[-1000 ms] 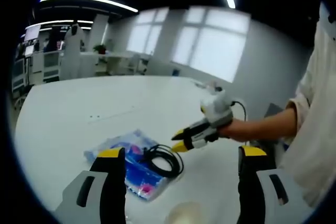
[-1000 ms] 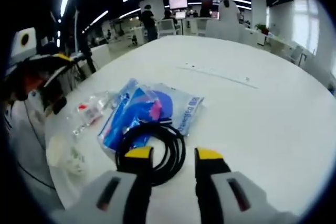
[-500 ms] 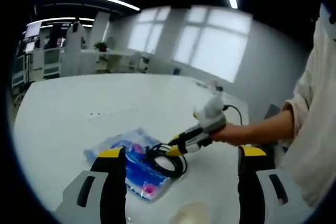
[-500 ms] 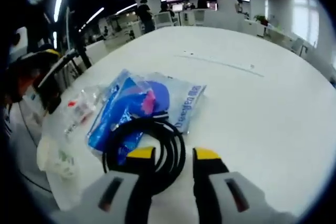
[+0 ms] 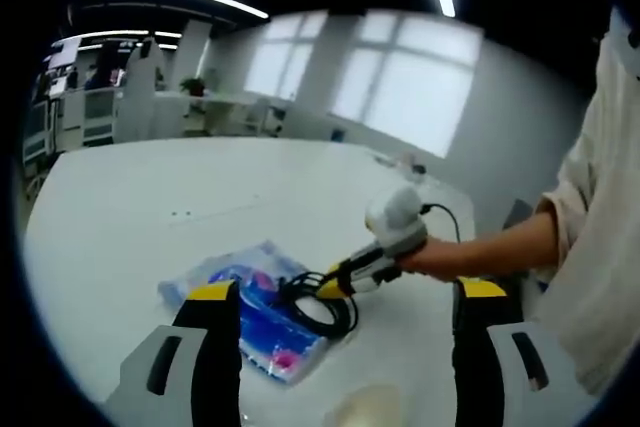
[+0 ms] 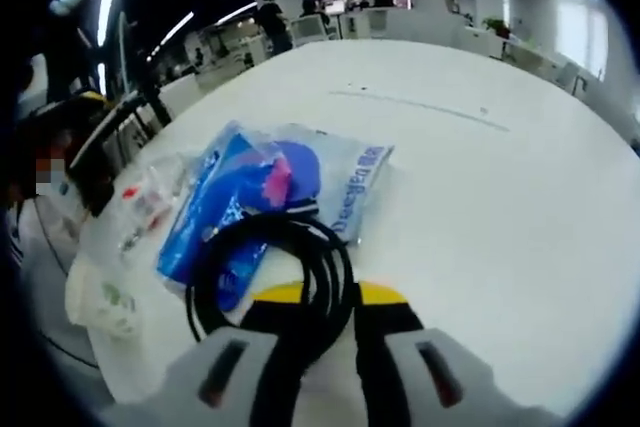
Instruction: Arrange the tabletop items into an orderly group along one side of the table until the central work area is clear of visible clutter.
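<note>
Only one thing here carries lettering I can make out at all: the clear plastic packet with blue and pink contents point(image 6: 262, 195) lying on the white round table point(image 6: 480, 197). Along its pale right-hand edge runs a line of blue print, turned sideways and too blurred to spell out. A smaller clear pouch with red marks point(image 6: 147, 209) beside it bears something printed, also too small to read. In the left gripper view the packet's point(image 5: 250, 307) print is unreadable.
</note>
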